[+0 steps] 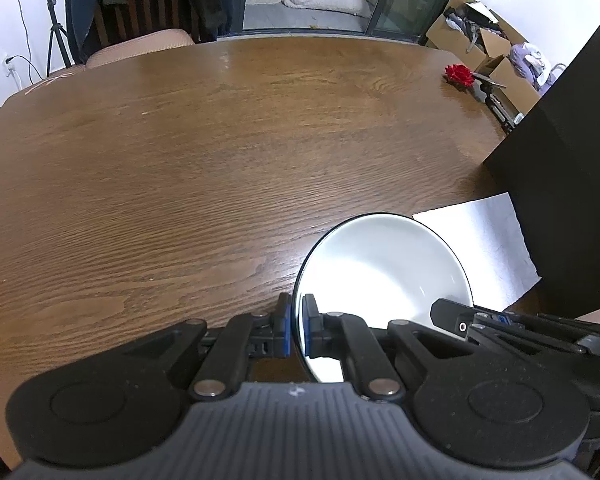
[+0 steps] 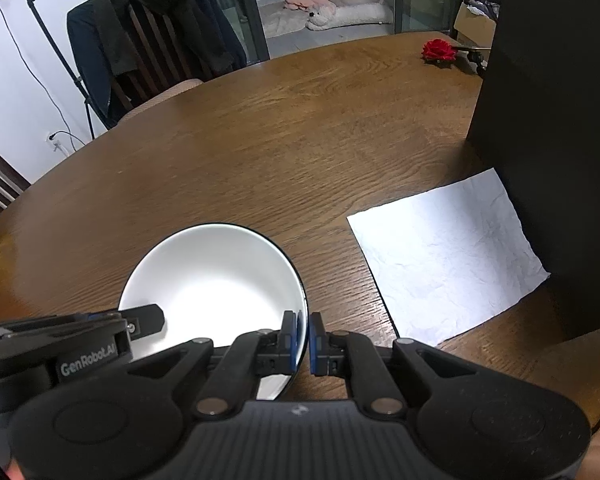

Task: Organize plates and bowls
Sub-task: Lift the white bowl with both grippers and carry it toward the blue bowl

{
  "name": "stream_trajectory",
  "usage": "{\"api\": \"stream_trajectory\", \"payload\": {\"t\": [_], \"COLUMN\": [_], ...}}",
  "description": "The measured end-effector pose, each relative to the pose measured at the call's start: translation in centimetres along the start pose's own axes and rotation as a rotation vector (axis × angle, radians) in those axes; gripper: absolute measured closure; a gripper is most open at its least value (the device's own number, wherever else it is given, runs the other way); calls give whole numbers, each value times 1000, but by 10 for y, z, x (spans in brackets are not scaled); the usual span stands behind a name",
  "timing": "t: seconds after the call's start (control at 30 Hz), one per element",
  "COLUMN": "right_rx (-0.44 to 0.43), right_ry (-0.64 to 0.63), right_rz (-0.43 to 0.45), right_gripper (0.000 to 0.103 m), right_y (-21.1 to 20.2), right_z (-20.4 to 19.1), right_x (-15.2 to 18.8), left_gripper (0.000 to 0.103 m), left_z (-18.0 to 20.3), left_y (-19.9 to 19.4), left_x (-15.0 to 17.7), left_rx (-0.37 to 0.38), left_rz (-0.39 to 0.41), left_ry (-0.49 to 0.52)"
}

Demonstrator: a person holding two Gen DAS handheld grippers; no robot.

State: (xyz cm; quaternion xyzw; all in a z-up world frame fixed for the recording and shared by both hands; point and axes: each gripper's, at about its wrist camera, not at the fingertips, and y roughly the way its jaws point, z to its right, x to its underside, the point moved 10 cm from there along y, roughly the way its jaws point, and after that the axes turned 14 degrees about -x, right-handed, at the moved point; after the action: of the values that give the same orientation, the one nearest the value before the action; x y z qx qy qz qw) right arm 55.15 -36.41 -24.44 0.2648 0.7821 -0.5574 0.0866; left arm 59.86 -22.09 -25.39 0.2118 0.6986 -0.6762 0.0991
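Left gripper (image 1: 296, 330) and right gripper (image 2: 304, 338) jaws pinching opposite rims of the white bowl (image 2: 216, 280), low in frame over the table (image 2: 260, 140). I'd keep both level while lifting.

Bowl (image 2: 216, 288) near the table's (image 2: 260, 152) front edge, clamped at its left rim by the left gripper (image 1: 298, 330) and at its right rim by the right gripper (image 2: 305, 342). Just right of it, sheet of paper (image 2: 448, 256) flat on the table, tall box (image 2: 552, 140) at its right edge. Far right, flower (image 2: 438, 50) before the box.
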Motion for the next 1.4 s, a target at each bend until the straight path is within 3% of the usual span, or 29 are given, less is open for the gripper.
{"api": "stream_trajectory", "payload": {"t": [1.4], "right_rx": [-72], "right_ry": [-129], "right_rz": [37], "right_gripper": [97], "right_y": [-70], "right_z": [-69], "right_x": [47], "left_gripper": [97], "left_z": [-52], "left_y": [-97], "left_x": [57], "left_rx": [-66], "left_rz": [99], "left_ry": [-109]}}
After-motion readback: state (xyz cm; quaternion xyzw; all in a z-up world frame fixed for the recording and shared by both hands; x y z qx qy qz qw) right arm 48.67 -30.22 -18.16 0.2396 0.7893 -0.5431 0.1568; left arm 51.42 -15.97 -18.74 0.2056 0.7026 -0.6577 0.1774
